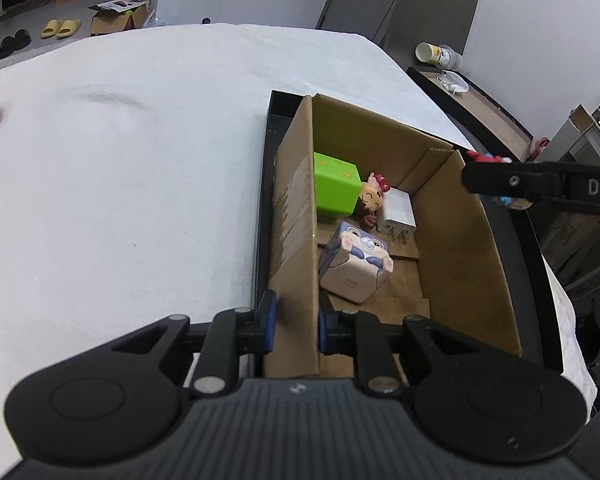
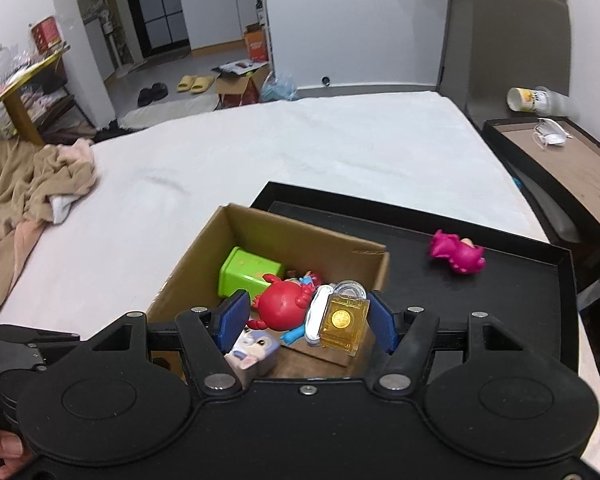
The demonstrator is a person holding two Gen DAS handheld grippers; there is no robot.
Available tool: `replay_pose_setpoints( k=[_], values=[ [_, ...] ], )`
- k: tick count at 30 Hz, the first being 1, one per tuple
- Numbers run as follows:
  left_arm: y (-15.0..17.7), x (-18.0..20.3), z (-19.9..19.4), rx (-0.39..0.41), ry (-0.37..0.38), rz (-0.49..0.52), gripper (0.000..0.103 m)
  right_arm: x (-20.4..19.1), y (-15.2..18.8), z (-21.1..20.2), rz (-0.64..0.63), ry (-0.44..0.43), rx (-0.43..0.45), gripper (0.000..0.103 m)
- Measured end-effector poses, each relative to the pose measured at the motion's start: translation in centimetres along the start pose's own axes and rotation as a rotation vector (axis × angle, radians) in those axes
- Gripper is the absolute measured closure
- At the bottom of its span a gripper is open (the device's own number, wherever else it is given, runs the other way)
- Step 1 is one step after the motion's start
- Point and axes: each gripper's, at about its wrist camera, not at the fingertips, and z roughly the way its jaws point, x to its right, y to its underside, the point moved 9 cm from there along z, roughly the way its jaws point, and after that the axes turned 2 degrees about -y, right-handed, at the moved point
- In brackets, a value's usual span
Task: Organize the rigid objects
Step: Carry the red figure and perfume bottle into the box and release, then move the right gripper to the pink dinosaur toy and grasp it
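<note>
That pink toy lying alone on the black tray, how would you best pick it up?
Grip the pink toy across its plump middle, coming down from above. It lies on its side on the black tray with open space all round, so fingers can likely straddle its narrow width.

Even indoor light, soft shadows, sharp focus, fisheye-bent edges.

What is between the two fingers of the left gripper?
In the left wrist view, the left gripper is shut on the side wall of the cardboard box; only that wall is between its fingers.
</note>
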Motion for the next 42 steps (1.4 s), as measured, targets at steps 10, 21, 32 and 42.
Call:
replay_pose_setpoints(
  k=[10, 21, 32, 42],
  values=[
    [0.1, -0.1, 0.0, 0.003, 0.016, 0.014, 0.084, -1.2, -0.1, -0.3, -0.001, 0.023, -0.004, 0.035],
    [0.2, 0.0, -0.1, 0.005, 0.012, 0.017, 0.084, 1.6, 0.6, -1.5, 0.043, 0.063, 0.01, 0.034],
    [0.2, 0.4, 0.0, 0.003, -0.017, 0.037, 0.085, 5.2, 1.8, -1.9, 0.105, 0.082, 0.023, 0.033],
    [0.1, 0.5, 0.3, -0.003, -0.047, 0.038, 0.086, 10.4, 3.7, -1.3, 0.178, 0.084, 0.038, 0.033]
  ],
)
